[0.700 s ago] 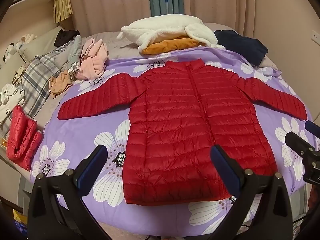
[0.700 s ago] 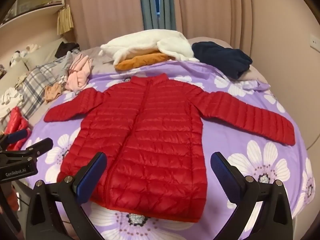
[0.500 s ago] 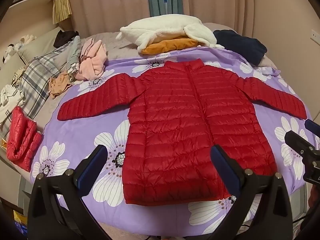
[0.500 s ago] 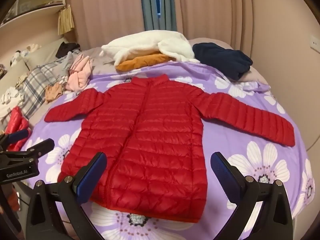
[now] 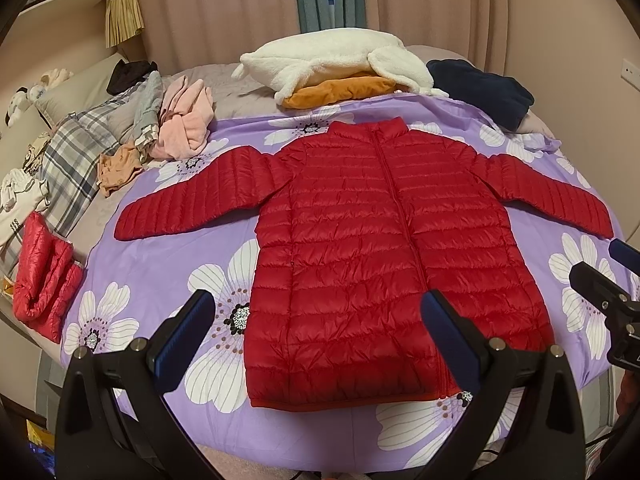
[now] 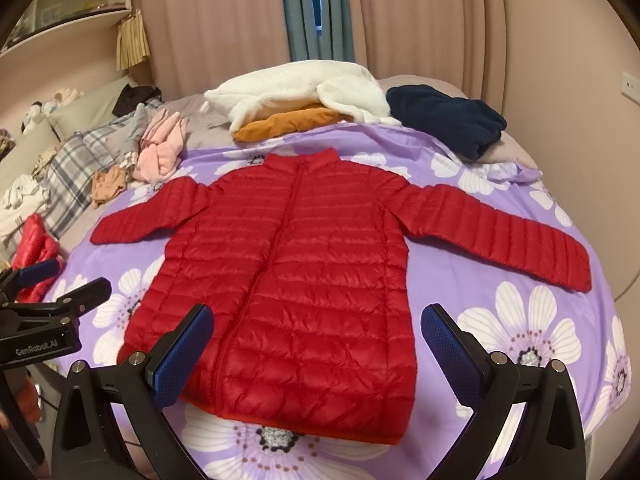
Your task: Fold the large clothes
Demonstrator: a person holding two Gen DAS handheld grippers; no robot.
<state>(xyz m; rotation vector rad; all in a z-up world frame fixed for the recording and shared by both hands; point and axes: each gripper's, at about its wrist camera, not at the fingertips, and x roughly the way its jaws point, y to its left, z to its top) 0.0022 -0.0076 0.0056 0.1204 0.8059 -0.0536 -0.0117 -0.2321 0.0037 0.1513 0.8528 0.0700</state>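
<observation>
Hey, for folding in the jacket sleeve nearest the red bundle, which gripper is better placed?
Left. The left gripper hangs open over that side of the red puffer jacket, nearer that sleeve. The right gripper, also open, sits toward the opposite sleeve and would have to cross the body.

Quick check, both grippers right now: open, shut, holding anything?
Left gripper: open, holding nothing, above the red jacket's hem.
Right gripper: open, holding nothing, also above the hem.
</observation>
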